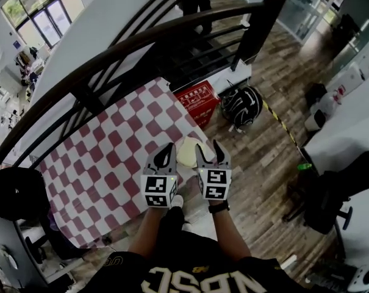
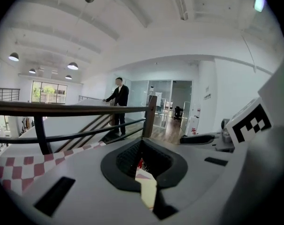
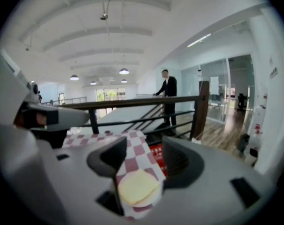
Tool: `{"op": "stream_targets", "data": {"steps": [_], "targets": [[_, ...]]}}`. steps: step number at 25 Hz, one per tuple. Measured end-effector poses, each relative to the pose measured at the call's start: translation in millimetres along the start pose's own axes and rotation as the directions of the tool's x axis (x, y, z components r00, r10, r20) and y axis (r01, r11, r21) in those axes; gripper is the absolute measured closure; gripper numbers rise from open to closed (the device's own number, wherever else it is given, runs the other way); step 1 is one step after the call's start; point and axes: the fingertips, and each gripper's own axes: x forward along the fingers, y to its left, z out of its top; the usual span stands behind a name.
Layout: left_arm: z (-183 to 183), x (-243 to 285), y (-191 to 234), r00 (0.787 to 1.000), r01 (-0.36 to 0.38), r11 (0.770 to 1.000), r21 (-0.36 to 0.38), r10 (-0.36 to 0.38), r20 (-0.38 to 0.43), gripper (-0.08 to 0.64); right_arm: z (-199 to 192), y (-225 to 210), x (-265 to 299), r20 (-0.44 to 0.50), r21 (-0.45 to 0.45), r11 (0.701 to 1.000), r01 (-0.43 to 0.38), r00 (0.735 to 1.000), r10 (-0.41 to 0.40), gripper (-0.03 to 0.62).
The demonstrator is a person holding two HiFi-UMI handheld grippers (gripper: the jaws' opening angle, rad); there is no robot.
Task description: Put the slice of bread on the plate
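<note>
1. The left gripper [image 1: 167,149] has its jaws pressed together, pinching nothing.
2. The right gripper [image 1: 210,151] has its jaws spread, gripping nothing.
3. A pale round slice of bread [image 3: 137,186] lies on a white plate [image 3: 154,198] at the corner of a red-and-white checkered table [image 1: 111,157], below both grippers.

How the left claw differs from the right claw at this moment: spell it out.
The left claw has its jaws together, tips meeting; the right claw has its jaws apart. The right claw's gap frames the bread slice on its plate; the left claw's slit shows only a pale sliver. Both are empty and clear of the checkered table.
</note>
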Motion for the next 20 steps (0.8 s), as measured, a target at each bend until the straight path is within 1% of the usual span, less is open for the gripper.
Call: {"op": "stream_targets", "data": {"steps": [1,3,5,7,10,15,20], "targets": [[9,-6,-4,1.0,0.002,1.0,0.012,-0.002,0.022,0.54,11,0,-9,0.034,-0.006,1.0,0.002,0.999,-0.002,0.356],[24,-19,-13,0.998,0.006,1.0,0.028,-0.008,0.061,0.54,31,2,-29,0.099,-0.021,1.0,0.003,0.995,-0.001,0.421],[35,-35,-23,0.996,0.011,0.999,0.039,-0.014,0.093,0.54,44,8,-50,0.15,-0.027,1.0,0.001,0.989,0.003,0.472],[45,-49,-32,0.992,0.017,0.999,0.051,-0.024,0.123,0.54,52,14,-69,0.188,-0.018,1.0,0.0,0.982,0.003,0.49],[56,-66,-44,0.987,0.024,0.998,0.066,-0.034,0.159,0.54,64,25,-96,0.247,-0.01,1.0,-0.01,0.969,0.012,0.544],[62,-93,-67,0.98,0.035,0.995,0.09,-0.052,0.192,0.54,72,41,-136,0.293,-0.012,0.999,-0.042,0.955,0.043,0.575],[63,-112,-86,0.976,0.053,0.992,0.115,-0.076,0.206,0.54,62,49,-159,0.277,-0.038,0.998,-0.043,0.96,0.052,0.577]]}}
